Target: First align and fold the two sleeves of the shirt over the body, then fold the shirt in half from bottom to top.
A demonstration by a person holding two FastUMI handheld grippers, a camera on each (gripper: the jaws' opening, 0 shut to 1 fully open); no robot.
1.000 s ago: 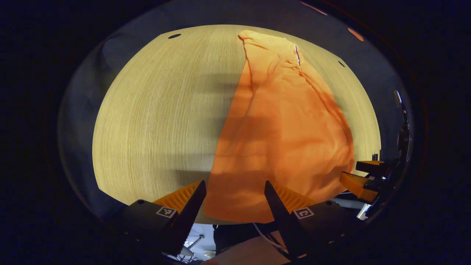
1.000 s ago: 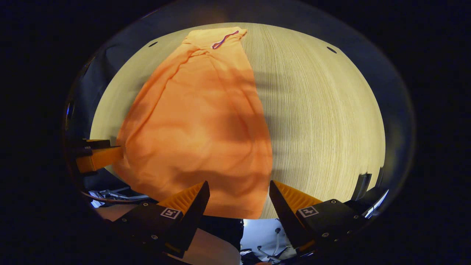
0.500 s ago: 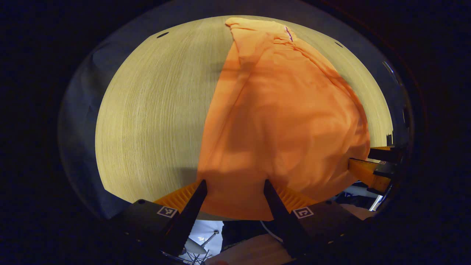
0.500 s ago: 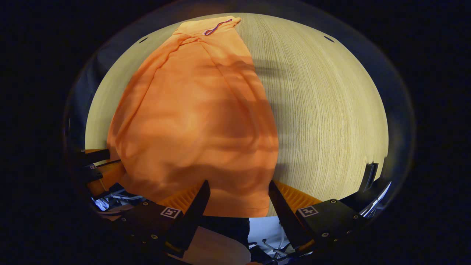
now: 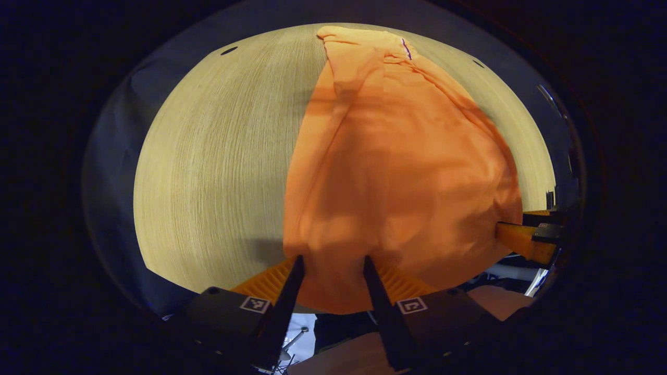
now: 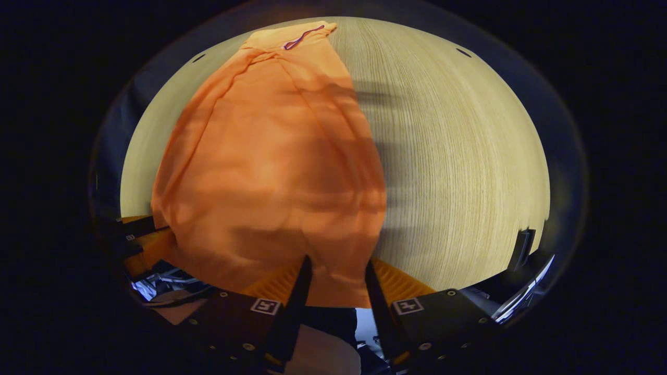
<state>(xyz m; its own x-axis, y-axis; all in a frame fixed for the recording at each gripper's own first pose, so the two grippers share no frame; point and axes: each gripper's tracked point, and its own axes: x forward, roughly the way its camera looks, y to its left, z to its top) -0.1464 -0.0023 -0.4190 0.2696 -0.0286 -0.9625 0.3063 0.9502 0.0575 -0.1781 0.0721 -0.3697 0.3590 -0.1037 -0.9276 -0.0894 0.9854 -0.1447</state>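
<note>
The orange shirt (image 5: 396, 172) lies lengthwise on the desk (image 5: 219, 156), hem at the near edge; both tools, left (image 5: 330, 260) and right (image 6: 336, 263), stand apart around the hem corners; the cloth is soft and light, so pinch it deep.

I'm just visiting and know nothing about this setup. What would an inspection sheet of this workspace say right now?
Surface: pale wood-grain table, bare beside the shirt.
Job's things: orange shirt lying lengthwise, sleeves already folded in, hem at the near edge.
Clutter: nothing seen.
Grippers: left gripper and right gripper each have their fingers around the hem, partly closed; a firm pinch cannot be told.
Cables: loose wires below the table edge.
Surroundings: dark booth wall behind the table.
</note>
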